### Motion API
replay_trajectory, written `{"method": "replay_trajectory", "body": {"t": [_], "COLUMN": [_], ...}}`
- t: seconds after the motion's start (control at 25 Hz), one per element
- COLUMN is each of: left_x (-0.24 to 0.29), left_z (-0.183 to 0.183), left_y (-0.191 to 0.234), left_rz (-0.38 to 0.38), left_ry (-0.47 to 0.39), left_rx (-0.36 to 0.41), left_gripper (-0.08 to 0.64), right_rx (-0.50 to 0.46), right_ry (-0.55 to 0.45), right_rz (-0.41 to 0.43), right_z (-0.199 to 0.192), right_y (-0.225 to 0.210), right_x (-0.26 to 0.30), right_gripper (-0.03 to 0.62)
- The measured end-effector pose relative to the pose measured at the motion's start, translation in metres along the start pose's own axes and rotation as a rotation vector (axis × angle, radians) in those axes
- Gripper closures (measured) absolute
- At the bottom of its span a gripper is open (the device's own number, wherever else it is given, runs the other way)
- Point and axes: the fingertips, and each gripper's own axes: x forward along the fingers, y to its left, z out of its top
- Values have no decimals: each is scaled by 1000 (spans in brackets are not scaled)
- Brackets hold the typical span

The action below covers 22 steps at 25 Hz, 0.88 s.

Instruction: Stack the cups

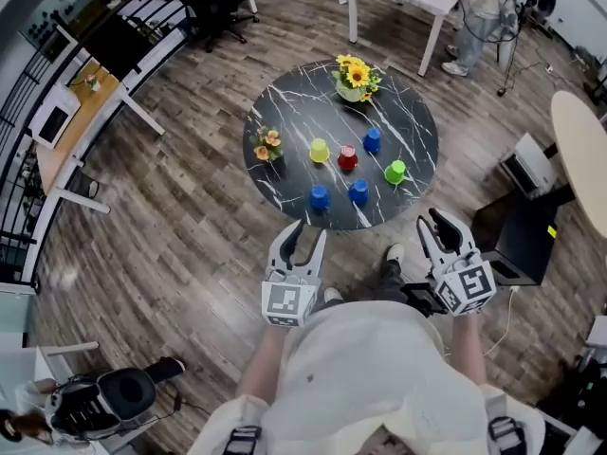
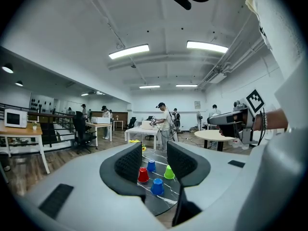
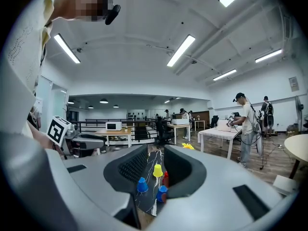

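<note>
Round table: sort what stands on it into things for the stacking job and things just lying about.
For the job: yellow cup, red cup, green cup, three blue cups.
Lying about: sunflowers, small orange flowers.

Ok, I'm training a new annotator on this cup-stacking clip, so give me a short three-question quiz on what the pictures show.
1. How many blue cups stand on the round table?
2. True or false: the left gripper holds a cup.
3. Fill in: the cup nearest the small flower pot is ___.
Key: 1. three; 2. false, its jaws are open and empty; 3. the yellow cup.
</note>
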Motion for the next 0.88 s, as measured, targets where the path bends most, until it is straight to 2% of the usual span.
{"method": "replay_trajectory", "body": {"t": [0.16, 0.68, 0.88], "left_x": [26, 140, 165], "left_z": [5, 10, 2], "left_y": [2, -11, -20], "left_rz": [31, 193, 274], "left_ry": [-1, 13, 32], "left_rx": [-9, -38, -49], "left_gripper": [388, 388, 388], "right_rx": [7, -13, -27], "right_ry": [8, 18, 31], "right_rz": [31, 231, 312], "right_z": [2, 12, 8], "right_y": [-25, -137, -167], "right_x": [20, 101, 119], "right_gripper": [476, 476, 476]}}
